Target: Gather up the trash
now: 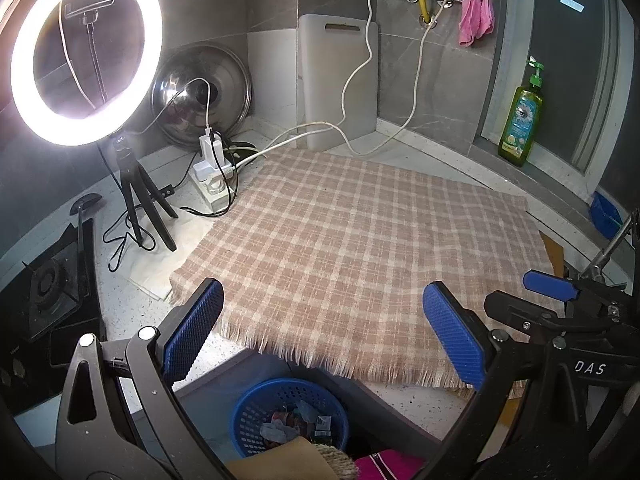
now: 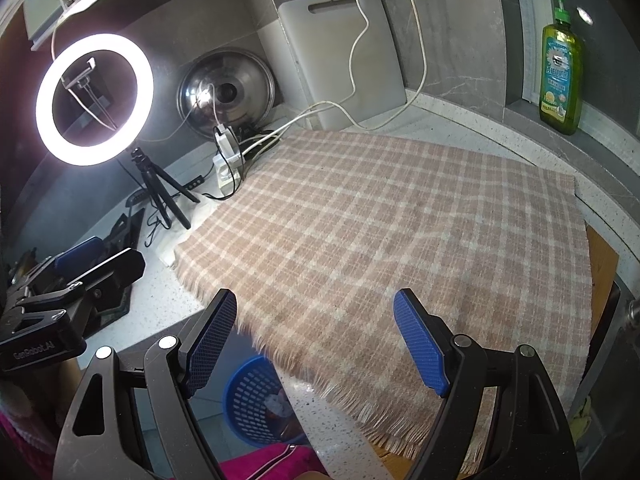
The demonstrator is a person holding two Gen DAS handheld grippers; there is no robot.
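A blue perforated trash basket stands on the floor below the counter's front edge, with crumpled wrappers and scraps inside. It also shows in the right wrist view. A pink-and-cream checked cloth covers the counter and nothing lies on it. My left gripper is open and empty above the cloth's fringed front edge, over the basket. My right gripper is open and empty over the same edge. The right gripper shows at the right of the left wrist view, the left gripper at the left of the right wrist view.
A lit ring light on a tripod, a white power strip with cables, a steel lid and a white cutting board stand at the back. A green soap bottle is on the window ledge. A gas stove is at the left.
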